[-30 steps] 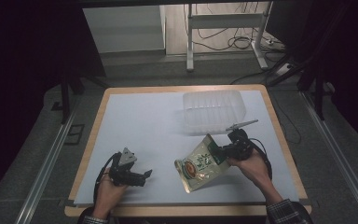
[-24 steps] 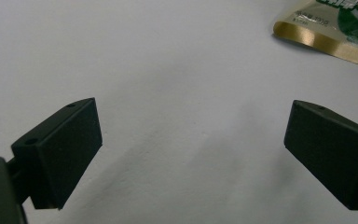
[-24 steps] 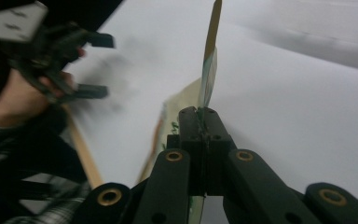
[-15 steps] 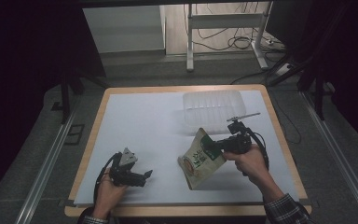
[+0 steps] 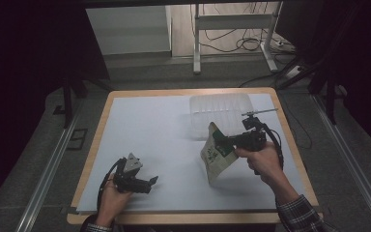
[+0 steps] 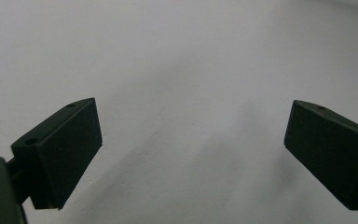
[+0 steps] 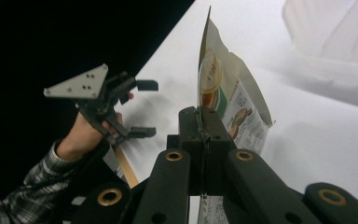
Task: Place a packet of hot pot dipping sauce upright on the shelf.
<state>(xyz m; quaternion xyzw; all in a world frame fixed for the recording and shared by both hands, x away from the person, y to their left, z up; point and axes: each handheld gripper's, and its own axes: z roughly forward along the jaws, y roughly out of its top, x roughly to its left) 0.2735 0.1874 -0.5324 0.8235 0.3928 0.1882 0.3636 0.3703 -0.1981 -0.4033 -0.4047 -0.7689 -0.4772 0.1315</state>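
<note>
Your right claw (image 5: 226, 141) pinches the edge of a printed snack pouch (image 5: 217, 154), holding it tilted above the white counter (image 5: 164, 130), just in front of the clear plastic tray (image 5: 220, 108). Your left claw (image 5: 150, 182) rests low near the counter's front edge, jaws spread wide and empty.

- High view dim overall; the white bench (image 5: 164, 145) is the brightest area, surroundings nearly black.
- Soft shadows fall on the bench under the pouch (image 5: 216, 154).
- Left hand-held gripper (image 6: 191, 154) view: grey, flat light, near jaws slightly soft.
- Right gripper view: dark left half, clear tub (image 7: 335, 32) washed out.
</note>
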